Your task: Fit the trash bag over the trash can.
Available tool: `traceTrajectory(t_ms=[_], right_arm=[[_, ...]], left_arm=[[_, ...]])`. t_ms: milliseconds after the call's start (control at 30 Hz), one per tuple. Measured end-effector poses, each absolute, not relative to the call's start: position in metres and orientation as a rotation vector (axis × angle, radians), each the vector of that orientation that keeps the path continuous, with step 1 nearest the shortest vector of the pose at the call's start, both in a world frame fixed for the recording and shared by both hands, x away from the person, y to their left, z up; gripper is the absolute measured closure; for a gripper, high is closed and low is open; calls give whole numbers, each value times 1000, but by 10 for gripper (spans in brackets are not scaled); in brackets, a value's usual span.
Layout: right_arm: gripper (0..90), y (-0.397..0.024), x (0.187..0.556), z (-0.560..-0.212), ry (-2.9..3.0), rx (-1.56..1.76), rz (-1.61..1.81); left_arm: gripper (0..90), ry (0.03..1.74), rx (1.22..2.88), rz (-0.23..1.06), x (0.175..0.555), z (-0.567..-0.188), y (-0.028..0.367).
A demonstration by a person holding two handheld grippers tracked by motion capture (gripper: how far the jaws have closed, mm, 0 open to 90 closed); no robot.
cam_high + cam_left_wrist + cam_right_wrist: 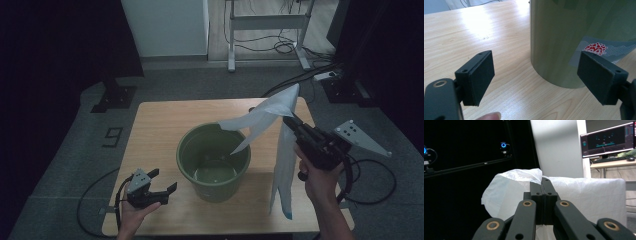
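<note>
My right hand-held gripper [289, 118] is pressed together on a white plastic bag [280, 150], pinching it near its top edge and holding it up above the worktop [150, 125]. Most of the bag hangs straight down at the right of the green bucket [213, 161], while one flap reaches out over the bucket's rim. In the right gripper view the jaws meet flat with the thin film bunched between them. My left hand-held gripper [162, 182] rests low on the worktop just left of the bucket, jaws spread wide and holding nothing.

I'd judge the job to be lining the bucket with the bag, and the risks come from the film. It is thin and slippery, so a pinch on one small fold could slip free as I swing it over. The bag's mouth looks closed, so it may go in as a wad unless my left side catches an edge. The bucket looks light; a snagged flap or a nudge from my left jaws could tip or slide it.

The bucket carries a grey label [604, 50] with a red mark on it; I cannot read any words. A "9" [113, 136] is marked on the floor.
</note>
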State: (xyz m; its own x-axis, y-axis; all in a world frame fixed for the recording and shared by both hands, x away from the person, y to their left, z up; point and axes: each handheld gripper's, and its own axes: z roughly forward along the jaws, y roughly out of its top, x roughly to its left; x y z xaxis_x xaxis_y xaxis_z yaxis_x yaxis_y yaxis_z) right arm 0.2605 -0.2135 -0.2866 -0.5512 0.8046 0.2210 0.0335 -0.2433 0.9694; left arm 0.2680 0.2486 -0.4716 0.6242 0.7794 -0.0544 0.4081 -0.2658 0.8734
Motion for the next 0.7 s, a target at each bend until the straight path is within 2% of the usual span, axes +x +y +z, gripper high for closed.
traceTrajectory(t_ms=[500,700], right_arm=[[890,-187,249,-272,1533,925,1884],[890,-178,253,-288,1595,943,1853]], left_arm=[[139,952,1894,477,269,-474,249],[139,952,1887,480,269,-473,251]])
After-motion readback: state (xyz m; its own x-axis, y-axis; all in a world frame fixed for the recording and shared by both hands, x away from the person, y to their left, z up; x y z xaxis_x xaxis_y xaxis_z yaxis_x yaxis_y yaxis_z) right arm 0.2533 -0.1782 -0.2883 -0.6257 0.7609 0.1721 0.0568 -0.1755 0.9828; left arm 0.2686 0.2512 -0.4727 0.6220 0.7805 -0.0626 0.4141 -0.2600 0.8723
